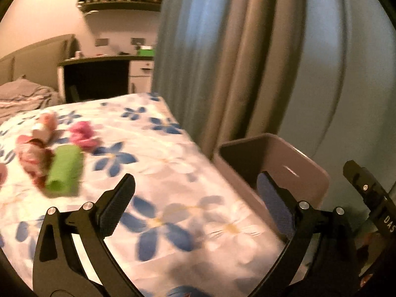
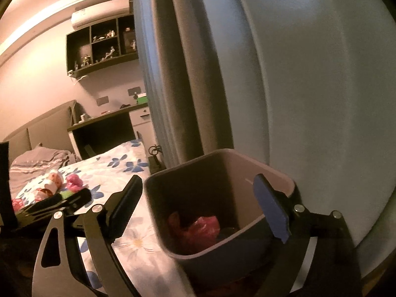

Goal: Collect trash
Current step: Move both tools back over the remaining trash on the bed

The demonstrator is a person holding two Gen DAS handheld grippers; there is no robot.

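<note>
Several pieces of trash lie on the flowered bedspread (image 1: 173,163): a green roll (image 1: 65,170), a crumpled pink wrapper (image 1: 83,135), and red-and-white wrappers (image 1: 34,157). My left gripper (image 1: 198,198) is open and empty over the bed's near corner, to the right of that pile. A grey bin (image 2: 272,173) stands against the bed's side. Pink crumpled trash (image 2: 203,230) lies in the bottom of it. My right gripper (image 2: 198,205) hangs open above the bin's mouth with nothing between its pads. The pink wrapper (image 2: 74,182) also shows on the bed in the right wrist view.
A grey-blue curtain (image 1: 235,61) hangs right behind the bin. A dark desk (image 1: 99,74) with white drawers stands past the bed's far end, under a wall shelf (image 2: 99,47). A grey pillow (image 1: 24,94) and headboard lie at the far left.
</note>
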